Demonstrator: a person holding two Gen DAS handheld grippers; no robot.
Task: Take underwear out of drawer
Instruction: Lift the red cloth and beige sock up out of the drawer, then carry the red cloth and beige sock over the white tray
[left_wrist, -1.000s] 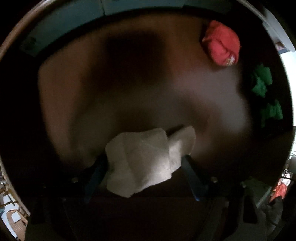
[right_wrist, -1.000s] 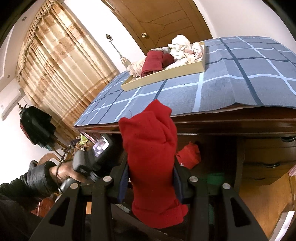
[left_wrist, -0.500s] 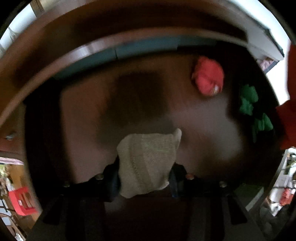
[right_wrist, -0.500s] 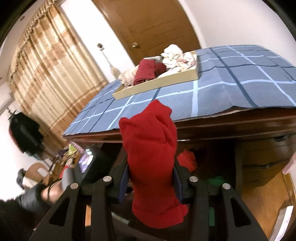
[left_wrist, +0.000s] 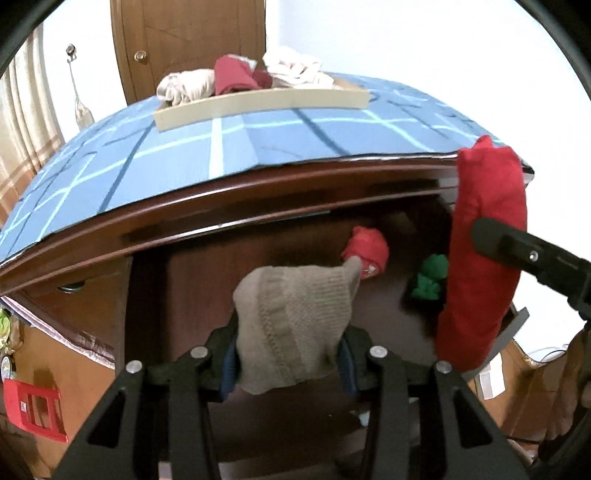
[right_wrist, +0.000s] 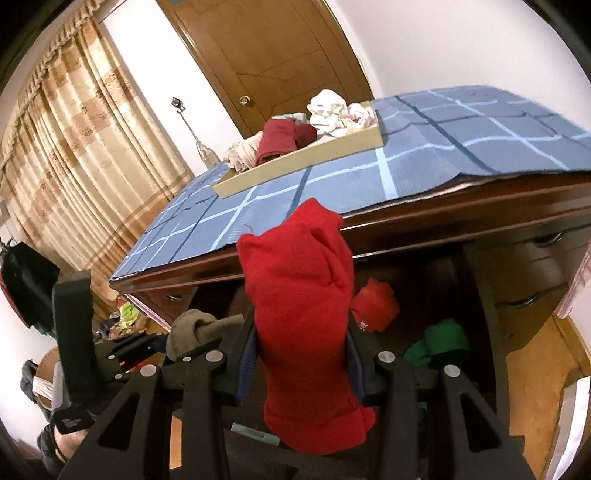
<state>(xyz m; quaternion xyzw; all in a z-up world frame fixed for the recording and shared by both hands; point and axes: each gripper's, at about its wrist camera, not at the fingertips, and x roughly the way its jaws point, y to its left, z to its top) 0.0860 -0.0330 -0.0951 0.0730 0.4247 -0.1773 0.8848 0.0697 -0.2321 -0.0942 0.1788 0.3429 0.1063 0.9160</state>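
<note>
Left gripper (left_wrist: 288, 354) clamped on beige knitted bundle (left_wrist: 291, 325), right gripper (right_wrist: 301, 363) on red fleece roll (right_wrist: 306, 317), long axes upright between jaws. Both above open dark wooden drawer (right_wrist: 480, 295); flat beige tray (left_wrist: 258, 105) up ahead, nearer left.

Both my cameras give bright, even room light with white walls (left_wrist: 406, 55) nearly blown out. The open drawer (left_wrist: 229, 288) sits in deep shadow. Fisheye bends the dresser edge (right_wrist: 461, 206) into a curve, black corners vignette, and detail stays mostly sharp.
</note>
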